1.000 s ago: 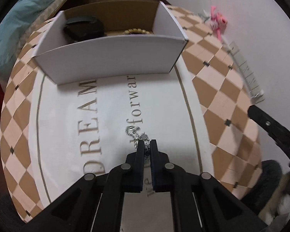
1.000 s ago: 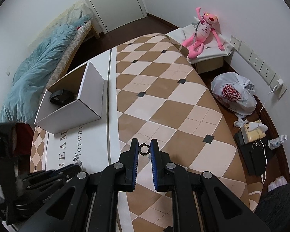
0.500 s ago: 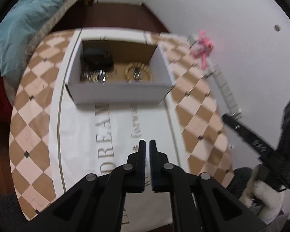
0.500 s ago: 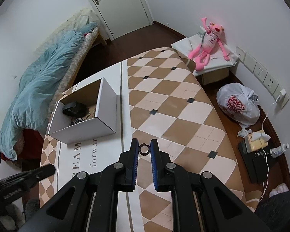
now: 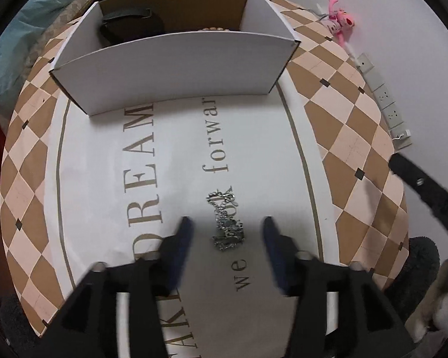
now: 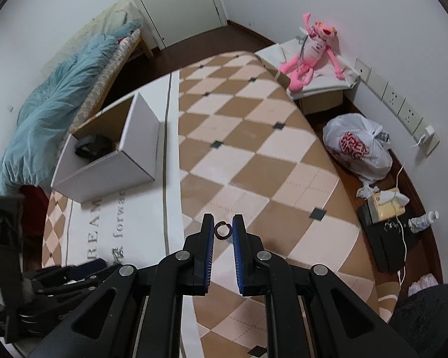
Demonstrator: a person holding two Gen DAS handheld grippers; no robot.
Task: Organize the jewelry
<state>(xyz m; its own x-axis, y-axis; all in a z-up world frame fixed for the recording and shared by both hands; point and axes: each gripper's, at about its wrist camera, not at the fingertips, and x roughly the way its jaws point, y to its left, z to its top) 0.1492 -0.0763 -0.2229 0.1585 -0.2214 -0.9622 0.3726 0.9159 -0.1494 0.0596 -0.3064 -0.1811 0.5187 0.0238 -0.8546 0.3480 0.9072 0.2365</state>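
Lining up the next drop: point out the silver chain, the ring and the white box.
silver chain (image 5: 226, 227), left wrist view, middle of the pile.
ring (image 6: 223, 231), right wrist view, its band.
white box (image 5: 176, 68), left wrist view, near wall.

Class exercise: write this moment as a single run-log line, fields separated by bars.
left gripper: jaws opening over silver chain on mat | right gripper: shut on dark ring | white box: chain, ring not inside

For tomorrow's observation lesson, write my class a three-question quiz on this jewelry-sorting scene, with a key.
1. True or false: the right gripper holds a small dark ring.
2. What lies between the left gripper's opening fingers?
3. Where does the white box stand? A) on the floor B) on the table C) on the bed

Key: 1 true. 2 a silver chain, lying on the table, not gripped. 3 B.
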